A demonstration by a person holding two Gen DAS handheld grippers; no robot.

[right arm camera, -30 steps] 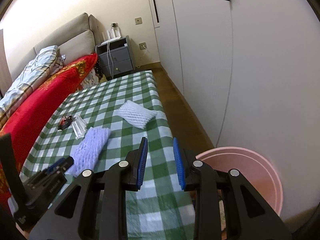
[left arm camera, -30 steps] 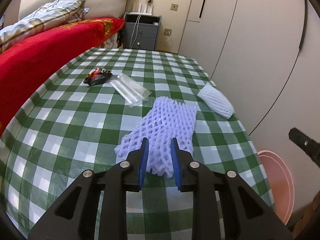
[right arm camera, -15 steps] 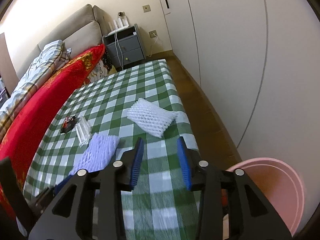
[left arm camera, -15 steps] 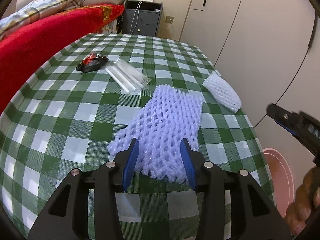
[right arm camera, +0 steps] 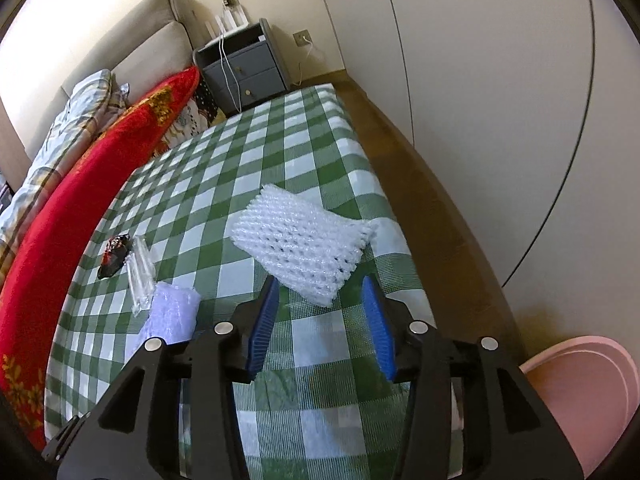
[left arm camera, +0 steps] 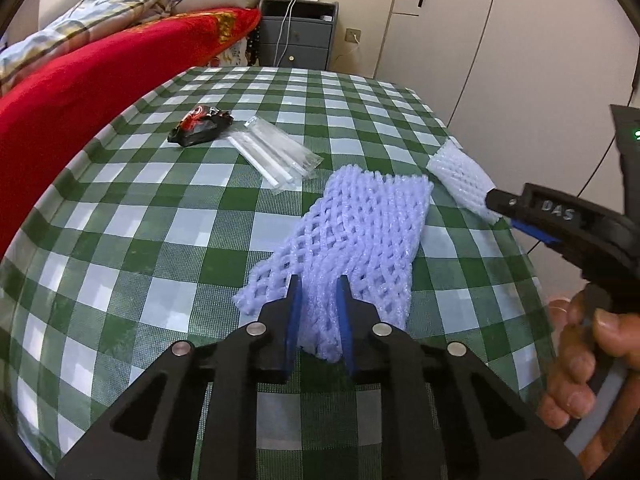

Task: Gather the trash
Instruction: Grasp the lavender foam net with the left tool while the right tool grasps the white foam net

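Note:
A purple foam net [left arm camera: 360, 228] lies on the green checked tablecloth [left arm camera: 140, 220]. My left gripper [left arm camera: 318, 285] is closing on its near edge, and the foam is bunched between the blue pads. A white foam net [right arm camera: 300, 248] rests near the table's right edge. My right gripper [right arm camera: 320, 285] hovers at its near corner with jaws opening; the corner pokes between the fingertips, untouched. In the left wrist view the right gripper [left arm camera: 500, 205] reaches the white foam net [left arm camera: 460, 180] from the right, held by a hand [left arm camera: 580, 360].
A black-and-red wrapper [left arm camera: 200, 130] and a clear plastic pack [left arm camera: 276, 158] lie further back on the table. A pink bin [right arm camera: 580, 392] stands on the floor at the table's near right. A red blanket [left arm camera: 80, 80] borders the left side, with a grey nightstand [left arm camera: 296, 40] beyond.
The left jaws spread around the purple net's edge, then closed onto it. The right gripper moved forward and down from over the bin side to the white net, its jaws widening.

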